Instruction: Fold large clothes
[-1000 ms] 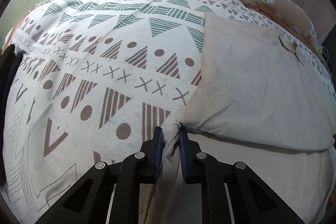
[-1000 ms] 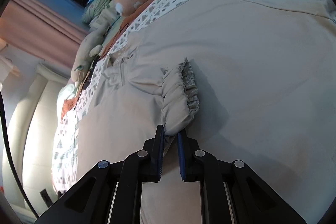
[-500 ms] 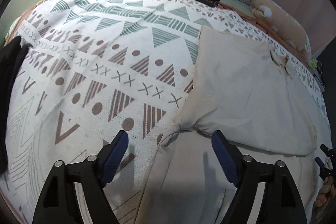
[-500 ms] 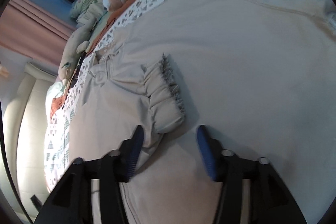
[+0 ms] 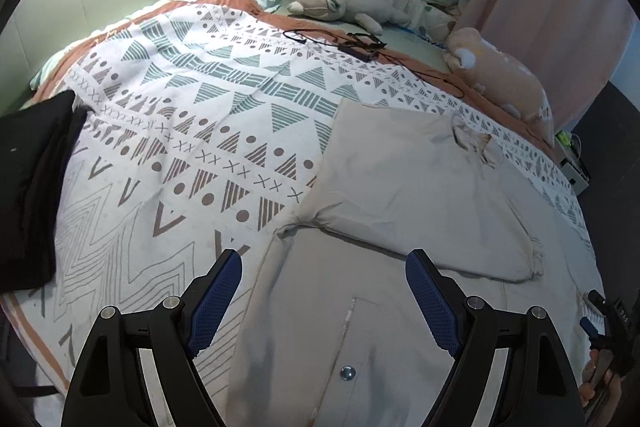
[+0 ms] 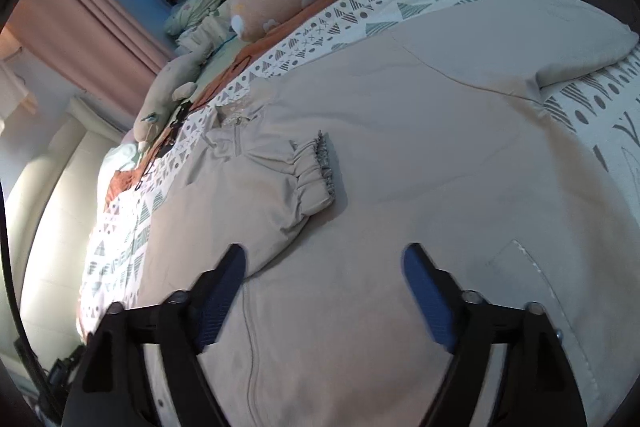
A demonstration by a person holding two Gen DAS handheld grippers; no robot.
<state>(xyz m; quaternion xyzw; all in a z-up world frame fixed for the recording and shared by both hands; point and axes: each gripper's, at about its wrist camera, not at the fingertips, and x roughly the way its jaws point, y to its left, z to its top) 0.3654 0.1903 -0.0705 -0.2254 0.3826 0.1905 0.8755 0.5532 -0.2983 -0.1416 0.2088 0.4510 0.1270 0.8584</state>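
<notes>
Beige jacket (image 5: 400, 307) lies spread on the bed, on a patterned bedspread (image 5: 180, 131), filling the lower right of the left wrist view and most of the right wrist view. One sleeve (image 5: 408, 195) is folded across the body of the garment, its elastic cuff (image 6: 316, 171) resting mid-frame in the right wrist view, flat on the jacket front. A snap button (image 5: 347, 372) and a pocket seam show at the lower centre of the left wrist view, so the front appears to face up. Left hand-held gripper (image 5: 324, 299) hovers above the jacket's near part with jaws spread wide, holding nothing. Right hand-held gripper (image 6: 324, 287) likewise hangs over the cloth below the cuff, jaws wide apart, empty. Judgement: fold is at an early-to-middle stage; one sleeve is in, while the other sleeve (image 6: 580, 47) at the upper right of the right wrist view is spread outward onto the bedspread and has yet to be brought in. The body has not yet been folded in halves or thirds. Elsewhere: dark clothing (image 5: 32, 187) at the left edge, plush toys (image 5: 344, 3) and a black cable (image 5: 352, 43) at the top of the bed.
</notes>
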